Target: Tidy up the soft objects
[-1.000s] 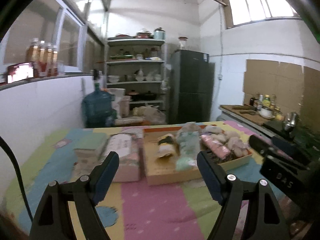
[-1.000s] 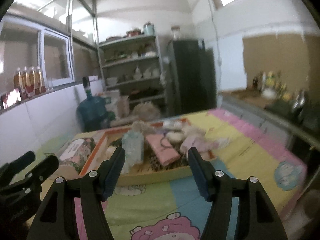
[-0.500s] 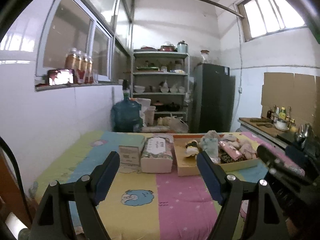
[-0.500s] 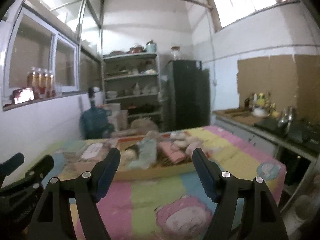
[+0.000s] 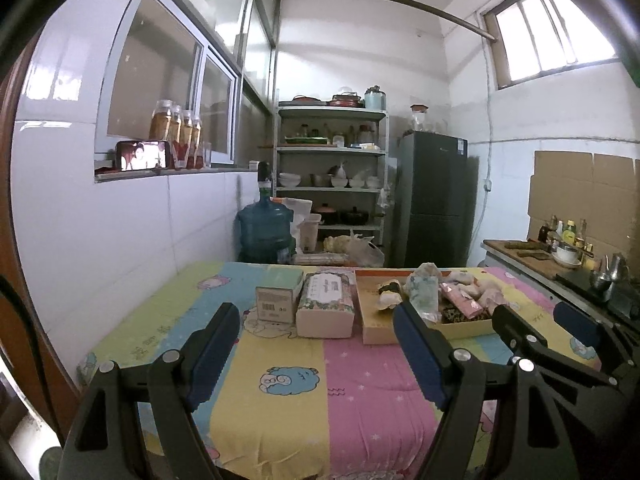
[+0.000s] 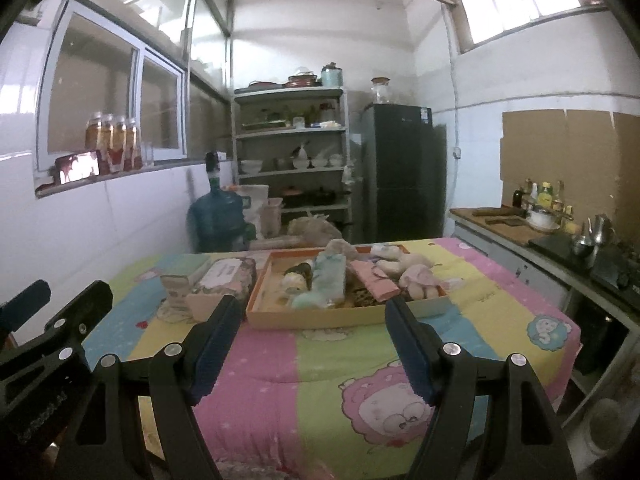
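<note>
A shallow cardboard tray [image 6: 320, 319] [image 5: 374, 330] sits on the table with a colourful cartoon cloth [image 6: 360, 364]. It holds several soft things: a pale green plush [image 6: 326, 280] [image 5: 422, 292], a pink packet [image 6: 374, 282], a beige plush [image 6: 416, 278] and a dark and cream plush [image 6: 296, 276]. My left gripper [image 5: 316, 344] is open and empty, held back over the near table edge. My right gripper [image 6: 314, 340] is open and empty, in front of the tray and apart from it.
A flowered tissue box [image 5: 326, 304] and a green-topped carton [image 5: 278, 296] stand left of the tray. Behind the table are a blue water jug [image 5: 264, 232], a shelf rack [image 5: 332, 176] and a dark fridge [image 5: 434, 200]. A counter with bottles [image 6: 540, 208] runs along the right.
Both grippers have pulled back and away from the tray. The table and room now appear farther off and more of the cloth is in view. Both stay open.
</note>
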Demonstrator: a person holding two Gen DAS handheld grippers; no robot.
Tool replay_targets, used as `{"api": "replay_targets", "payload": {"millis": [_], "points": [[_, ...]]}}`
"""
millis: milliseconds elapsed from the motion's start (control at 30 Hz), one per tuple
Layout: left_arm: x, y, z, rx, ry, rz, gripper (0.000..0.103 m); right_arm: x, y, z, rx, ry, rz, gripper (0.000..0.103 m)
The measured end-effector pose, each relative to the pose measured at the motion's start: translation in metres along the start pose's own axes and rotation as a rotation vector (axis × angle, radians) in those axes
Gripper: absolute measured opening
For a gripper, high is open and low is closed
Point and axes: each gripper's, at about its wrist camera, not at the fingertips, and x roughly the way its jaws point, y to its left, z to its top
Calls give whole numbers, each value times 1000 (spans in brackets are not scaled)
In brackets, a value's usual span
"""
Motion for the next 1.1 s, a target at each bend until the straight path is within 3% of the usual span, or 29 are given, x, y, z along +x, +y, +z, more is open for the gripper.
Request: {"api": "replay_targets", "payload": {"millis": [1100], "points": [[-4,-7,-1,5,-1,-12,79,-2,-2,1,1,-10,3,76]]}}
